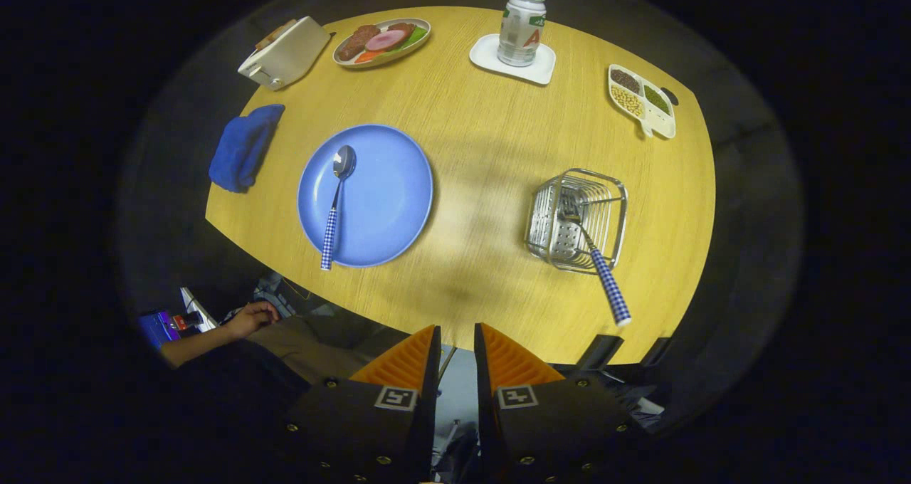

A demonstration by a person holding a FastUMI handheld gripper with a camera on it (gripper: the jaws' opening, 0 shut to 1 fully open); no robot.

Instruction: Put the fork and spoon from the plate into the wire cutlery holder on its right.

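We saw the round wooden table spread out beyond the gripper, which hung high above its near edge. Its 2 fingers stood a narrow gap apart with nothing between them.

The blue plate lay ahead and to the left of the fingers, and the wire cutlery holder stood ahead and to their right, well apart from the plate. The holder looked like a small square chrome basket with a perforated base.

The fork was already in the holder: its head sat inside the basket and its blue-and-white checked handle leaned out over the near rim toward the fingers.

The spoon lay on the left part of the plate. Its long axis ran almost straight away from the gripper, bowl at the far end, checked handle reaching past the near rim of the plate. That overhanging handle end was the part nearest the fingers, so we judged that 1 of the 2 pieces remained to be moved, and that a reach left and forward would meet the handle first.
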